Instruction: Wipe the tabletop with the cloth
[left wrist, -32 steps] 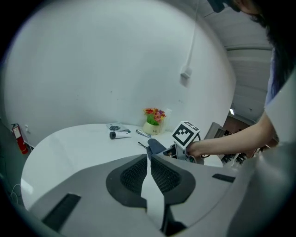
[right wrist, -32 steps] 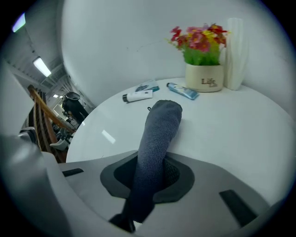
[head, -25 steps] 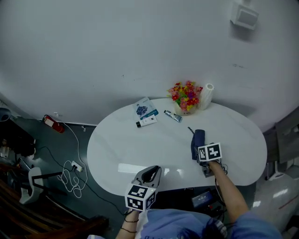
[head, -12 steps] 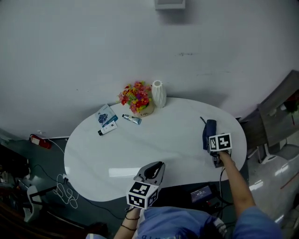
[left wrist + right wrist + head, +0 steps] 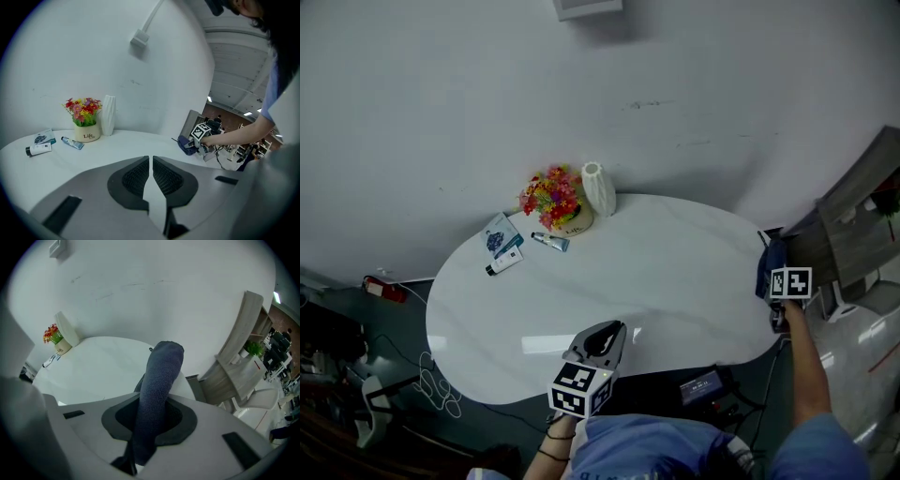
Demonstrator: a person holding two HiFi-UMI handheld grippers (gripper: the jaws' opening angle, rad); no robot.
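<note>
A dark blue cloth (image 5: 158, 385) sticks up between the jaws of my right gripper (image 5: 151, 416), which is shut on it. In the head view that gripper (image 5: 778, 298) holds the cloth (image 5: 766, 267) at the far right edge of the white oval tabletop (image 5: 609, 291). My left gripper (image 5: 600, 341) rests at the table's near edge with its jaws shut and nothing between them. From the left gripper view (image 5: 150, 174) the cloth (image 5: 186, 145) and the other gripper show at the table's right end.
A pot of flowers (image 5: 553, 202), a white vase (image 5: 598, 188), a small tube (image 5: 549, 242) and a blue packet (image 5: 500, 234) sit at the table's far left. A grey chair (image 5: 858, 225) stands just past the right edge. Cables lie on the floor (image 5: 412, 375) at the left.
My right gripper has carried the cloth from the middle right of the table out to its far right edge. The head camera has turned right. The left gripper stays at the near edge.
</note>
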